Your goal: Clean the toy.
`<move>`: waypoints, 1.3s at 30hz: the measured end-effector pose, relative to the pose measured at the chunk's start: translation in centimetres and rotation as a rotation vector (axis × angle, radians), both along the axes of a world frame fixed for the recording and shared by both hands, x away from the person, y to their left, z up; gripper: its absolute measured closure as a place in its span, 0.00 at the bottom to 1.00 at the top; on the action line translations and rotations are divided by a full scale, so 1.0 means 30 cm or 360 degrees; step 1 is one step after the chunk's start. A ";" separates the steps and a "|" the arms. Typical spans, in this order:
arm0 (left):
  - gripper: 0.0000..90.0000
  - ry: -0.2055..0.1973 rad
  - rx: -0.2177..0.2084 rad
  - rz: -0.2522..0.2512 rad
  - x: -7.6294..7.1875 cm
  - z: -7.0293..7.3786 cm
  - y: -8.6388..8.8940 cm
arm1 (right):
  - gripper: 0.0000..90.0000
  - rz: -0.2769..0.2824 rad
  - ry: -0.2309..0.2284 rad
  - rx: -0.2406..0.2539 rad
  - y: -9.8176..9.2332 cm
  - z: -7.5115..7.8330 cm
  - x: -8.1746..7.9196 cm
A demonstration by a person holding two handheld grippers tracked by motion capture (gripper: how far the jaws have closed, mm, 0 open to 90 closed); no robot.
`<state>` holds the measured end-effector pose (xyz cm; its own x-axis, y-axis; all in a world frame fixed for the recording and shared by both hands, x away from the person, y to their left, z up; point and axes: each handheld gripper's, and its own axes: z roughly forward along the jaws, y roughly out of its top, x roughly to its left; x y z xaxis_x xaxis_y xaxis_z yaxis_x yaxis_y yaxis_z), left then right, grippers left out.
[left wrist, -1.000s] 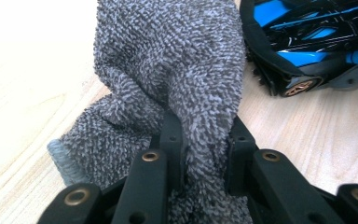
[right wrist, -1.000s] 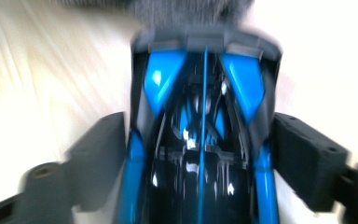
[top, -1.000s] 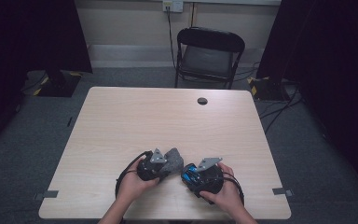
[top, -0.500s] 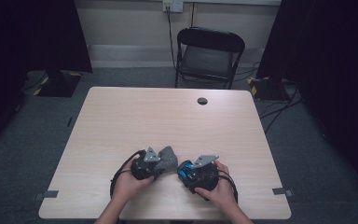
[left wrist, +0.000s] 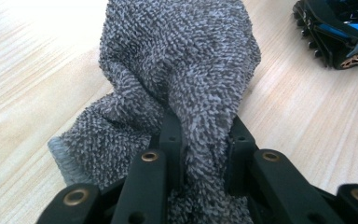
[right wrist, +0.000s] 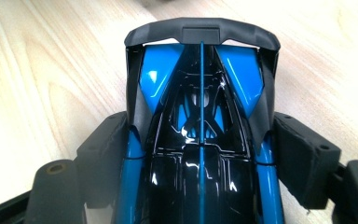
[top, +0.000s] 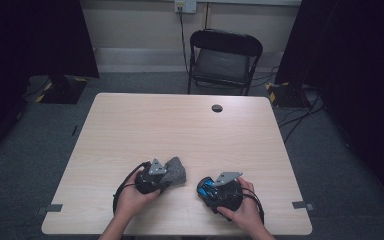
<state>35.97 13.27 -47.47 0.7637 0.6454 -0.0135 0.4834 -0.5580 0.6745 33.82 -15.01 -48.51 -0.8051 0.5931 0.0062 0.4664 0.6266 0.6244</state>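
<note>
My left gripper [left wrist: 200, 135] is shut on a bunched grey terry cloth [left wrist: 182, 60], which lies on the wooden table [top: 180, 125] ahead of the jaws. From above, the left gripper [top: 166, 173] and the cloth [top: 176, 169] sit near the front edge, left of centre. My right gripper [right wrist: 200, 140] has a black and blue toy car [right wrist: 200, 93] between its pads, which touch the car's sides; its jaws have just been closing. In the high view the right gripper [top: 207, 189] holds the car [top: 206, 187] to the right of the cloth. The car's end [left wrist: 340, 28] shows at the left gripper view's top right.
A black folding chair [top: 225, 55] stands beyond the table's far edge. A dark round cable hole [top: 217, 108] is in the tabletop near that edge. Cables [top: 300, 112] lie on the floor at the right, and dark curtains hang on both sides.
My left gripper and the cloth have drawn a little to the left, away from the car. The right hand has hardly moved.
</note>
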 end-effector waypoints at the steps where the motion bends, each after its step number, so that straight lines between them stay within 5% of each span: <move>1: 0.82 -0.0002 0.0000 0.0003 0.000 0.000 0.001 | 0.28 -0.0005 0.0001 -0.0002 0.002 0.000 0.000; 8: 0.82 0.0007 -0.0025 0.0000 0.002 0.000 0.007 | 0.28 -0.0003 -0.0020 -0.0006 0.014 0.002 0.003; 21: 0.82 0.0009 -0.0040 0.0012 0.010 0.002 0.015 | 0.28 -0.0079 -0.0015 0.0176 0.041 0.049 0.086; 39: 0.82 -0.0008 -0.0040 0.0051 0.015 0.001 0.051 | 0.28 -0.0096 0.0011 0.0145 0.125 0.029 0.181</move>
<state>36.42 14.79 -47.45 0.7428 0.6690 -0.0262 0.4974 -0.5252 0.6905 39.26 -11.27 -47.64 -0.7676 0.6373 0.0679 0.5063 0.5379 0.6740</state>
